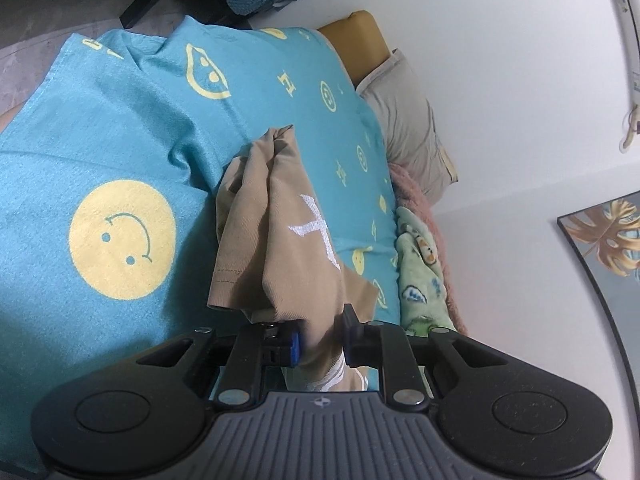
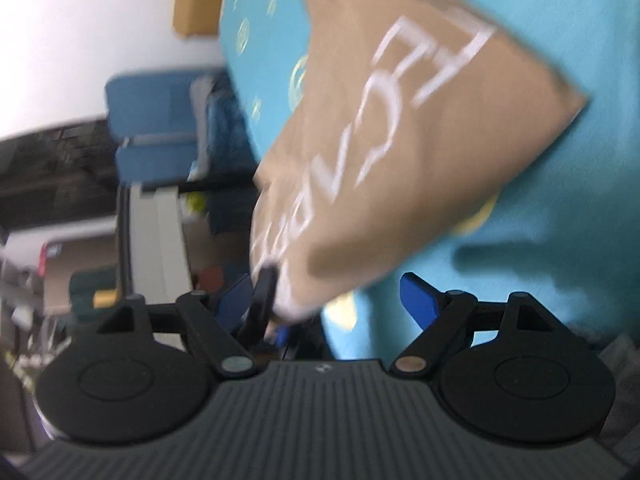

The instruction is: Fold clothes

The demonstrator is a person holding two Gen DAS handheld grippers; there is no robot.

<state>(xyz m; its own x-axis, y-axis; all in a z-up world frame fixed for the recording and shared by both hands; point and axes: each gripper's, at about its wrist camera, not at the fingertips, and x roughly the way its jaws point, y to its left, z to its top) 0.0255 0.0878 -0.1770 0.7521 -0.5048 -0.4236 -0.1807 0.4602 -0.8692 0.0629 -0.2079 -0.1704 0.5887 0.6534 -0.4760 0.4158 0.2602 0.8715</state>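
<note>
A tan T-shirt [image 1: 280, 236] with white lettering lies bunched on a teal bedspread [image 1: 120, 148] printed with yellow smiley faces. My left gripper [image 1: 320, 344] is shut on the near edge of the shirt, and cloth fills the gap between its blue pads [image 1: 295, 344]. The right wrist view is blurred by motion. There the tan T-shirt [image 2: 400, 128] hangs as a flat panel over the teal bedspread [image 2: 560, 220]. My right gripper [image 2: 326, 304] is open, and its blue pads [image 2: 420, 300] stand wide apart just below the shirt's lower corner. The black left gripper finger [image 2: 262, 300] pinches that corner.
A beige pillow [image 1: 408, 128], a pink fluffy blanket [image 1: 416, 204] and a green printed blanket [image 1: 420, 272] line the bed's wall side. A tan headboard [image 1: 356, 40] stands beyond them, and a framed picture [image 1: 604, 240] hangs on the wall. Blue chairs [image 2: 156, 128] stand off the bed's left edge.
</note>
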